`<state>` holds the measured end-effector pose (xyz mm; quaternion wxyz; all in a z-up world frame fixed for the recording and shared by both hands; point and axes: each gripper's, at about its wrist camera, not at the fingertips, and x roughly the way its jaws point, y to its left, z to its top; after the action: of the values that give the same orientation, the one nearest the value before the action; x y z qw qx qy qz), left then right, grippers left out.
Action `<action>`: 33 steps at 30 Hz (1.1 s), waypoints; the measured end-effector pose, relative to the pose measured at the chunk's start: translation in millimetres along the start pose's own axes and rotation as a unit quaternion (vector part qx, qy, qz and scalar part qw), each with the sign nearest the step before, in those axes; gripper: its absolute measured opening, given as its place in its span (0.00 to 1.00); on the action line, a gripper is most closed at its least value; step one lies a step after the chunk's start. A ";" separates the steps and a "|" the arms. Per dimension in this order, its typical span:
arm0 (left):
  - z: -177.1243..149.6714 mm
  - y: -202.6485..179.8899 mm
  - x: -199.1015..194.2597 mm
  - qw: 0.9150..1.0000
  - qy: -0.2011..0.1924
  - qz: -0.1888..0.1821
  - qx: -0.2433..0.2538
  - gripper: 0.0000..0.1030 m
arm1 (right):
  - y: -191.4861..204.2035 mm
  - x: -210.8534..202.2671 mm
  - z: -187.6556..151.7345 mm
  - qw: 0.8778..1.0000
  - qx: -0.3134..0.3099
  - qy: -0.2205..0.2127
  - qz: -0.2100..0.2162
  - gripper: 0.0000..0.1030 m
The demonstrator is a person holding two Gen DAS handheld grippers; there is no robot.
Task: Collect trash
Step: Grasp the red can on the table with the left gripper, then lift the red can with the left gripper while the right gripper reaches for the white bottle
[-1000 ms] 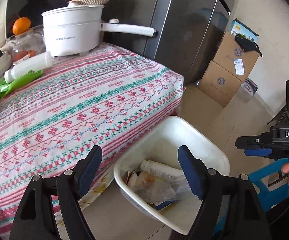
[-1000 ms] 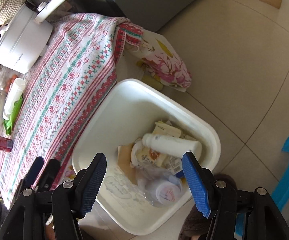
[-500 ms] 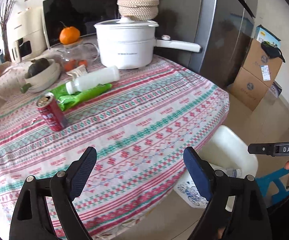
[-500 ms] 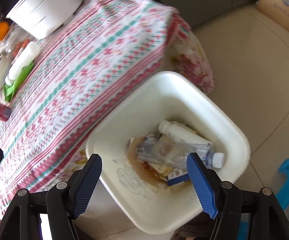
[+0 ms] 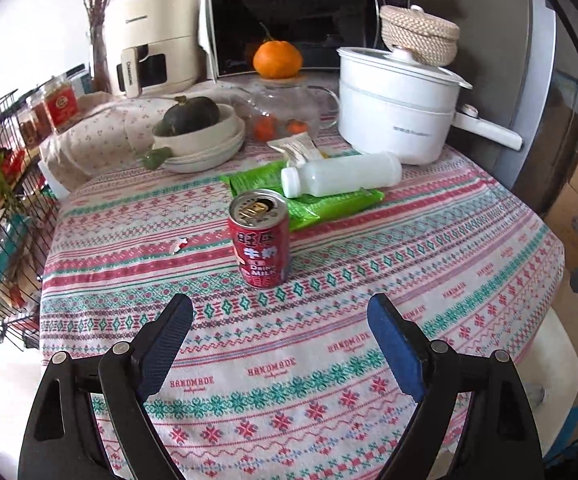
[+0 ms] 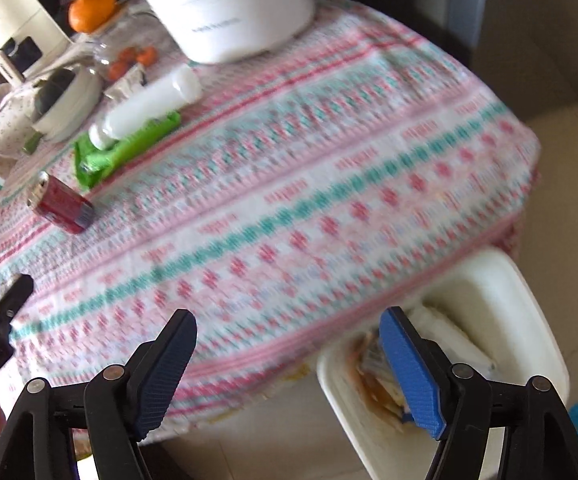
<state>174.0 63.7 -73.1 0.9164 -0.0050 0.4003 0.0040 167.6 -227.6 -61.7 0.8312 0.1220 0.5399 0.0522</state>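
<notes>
A red milk drink can (image 5: pixel 259 238) stands upright on the patterned tablecloth (image 5: pixel 329 320), just beyond my open, empty left gripper (image 5: pixel 279 316). Behind it a white plastic bottle (image 5: pixel 341 179) lies on a green wrapper (image 5: pixel 317 200), with a small cream packet (image 5: pixel 297 148) further back. In the blurred right wrist view the can (image 6: pixel 61 204), bottle (image 6: pixel 145 110) and wrapper (image 6: pixel 125 150) sit at the far left. My right gripper (image 6: pixel 289 340) is open and empty over the table's edge. The white trash bin (image 6: pixel 501 292) stands on the floor at lower right, holding trash.
A white pot (image 5: pixel 397 112) with a long handle, a woven basket (image 5: pixel 419 34), a glass teapot with an orange (image 5: pixel 277 60), stacked bowls with a dark squash (image 5: pixel 197 128), a microwave and a wire rack (image 5: pixel 5 208) crowd the table's back and left. A small scrap (image 5: pixel 179 245) lies near the can.
Both grippers have swung up from the bin toward the table. The left now faces the red can closely; the right has the bin at lower right. Both stay open.
</notes>
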 end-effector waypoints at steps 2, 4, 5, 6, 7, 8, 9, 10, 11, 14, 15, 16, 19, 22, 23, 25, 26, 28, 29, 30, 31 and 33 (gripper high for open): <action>6.9 5.1 13.5 1.000 0.002 -0.009 -0.005 0.88 | 13.9 8.7 8.5 1.000 -0.013 -0.018 0.012 0.85; 15.3 5.7 25.5 1.000 -0.007 -0.016 -0.001 0.88 | 23.5 23.9 9.7 0.999 -0.039 -0.024 0.013 0.86; 18.7 5.9 32.5 1.000 -0.010 -0.021 -0.002 0.88 | 26.7 33.1 9.6 0.999 -0.052 -0.014 -0.006 0.86; 21.5 6.1 40.8 1.000 -0.009 -0.023 -0.004 0.88 | 27.7 42.2 10.0 0.998 -0.063 -0.002 -0.020 0.86; 24.8 6.4 49.3 1.000 -0.006 -0.020 -0.008 0.88 | 26.7 49.1 10.9 0.997 -0.071 0.004 -0.025 0.86; 27.4 7.2 57.8 1.000 -0.002 -0.016 -0.014 0.88 | 23.0 53.6 12.0 0.997 -0.070 0.007 -0.028 0.86; 30.1 7.8 65.8 1.000 0.003 -0.014 -0.021 0.88 | 19.1 57.9 14.6 0.997 -0.065 0.011 -0.033 0.86; 33.0 8.4 72.8 1.000 0.006 -0.013 -0.028 0.88 | 15.0 60.9 18.3 0.998 -0.057 0.012 -0.034 0.86; 35.4 9.2 77.8 0.999 0.005 -0.010 -0.034 0.88 | 11.4 63.0 22.3 0.998 -0.050 0.011 -0.034 0.86; 40.7 9.1 90.4 0.999 0.004 0.003 -0.049 0.78 | 4.5 66.1 33.4 0.998 -0.038 0.002 -0.041 0.86; 42.1 9.1 94.1 0.999 0.008 0.005 -0.054 0.74 | 3.7 67.1 35.9 0.998 -0.037 -0.002 -0.045 0.86; 43.2 9.1 97.1 0.998 0.012 0.008 -0.059 0.66 | 3.0 68.3 37.8 0.998 -0.037 -0.003 -0.049 0.86; 45.8 9.5 99.9 0.997 0.015 0.013 -0.075 0.55 | 2.1 71.9 41.8 0.998 -0.033 -0.002 -0.050 0.86; 49.2 11.1 95.2 0.995 0.019 0.009 -0.093 0.54 | 3.1 74.5 43.9 0.999 -0.030 0.002 -0.043 0.86; 50.8 11.8 91.8 0.995 0.020 0.008 -0.098 0.54 | 4.4 74.6 44.8 0.999 -0.029 0.002 -0.041 0.86; 55.3 13.1 78.4 0.995 0.017 0.002 -0.099 0.54 | 8.0 74.2 46.4 0.999 -0.028 -0.001 -0.037 0.86; 57.8 14.4 67.8 0.995 0.008 0.002 -0.096 0.54 | 9.5 73.4 46.8 0.999 -0.028 -0.003 -0.036 0.86; 63.3 17.5 45.5 0.996 -0.006 0.005 -0.085 0.54 | 13.9 72.3 47.1 0.999 -0.029 -0.005 -0.034 0.86; 65.1 20.9 35.1 0.996 -0.011 0.003 -0.085 0.54 | 16.8 72.4 47.3 0.999 -0.029 -0.005 -0.033 0.86; 66.0 25.3 25.7 0.996 -0.013 0.001 -0.090 0.54 | 20.6 74.6 49.1 0.999 -0.031 -0.002 -0.032 0.86; 65.9 30.5 17.9 0.995 -0.012 -0.002 -0.097 0.54 | 25.8 76.9 51.9 0.999 -0.034 0.001 -0.035 0.86; 62.8 40.6 5.7 0.994 -0.007 -0.005 -0.109 0.54 | 39.7 80.3 61.1 0.998 -0.045 0.002 -0.041 0.86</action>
<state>223.4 105.1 -34.8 0.9130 -0.1066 0.3915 0.0427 258.1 -180.7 -98.8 0.8361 0.0625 0.5434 0.0427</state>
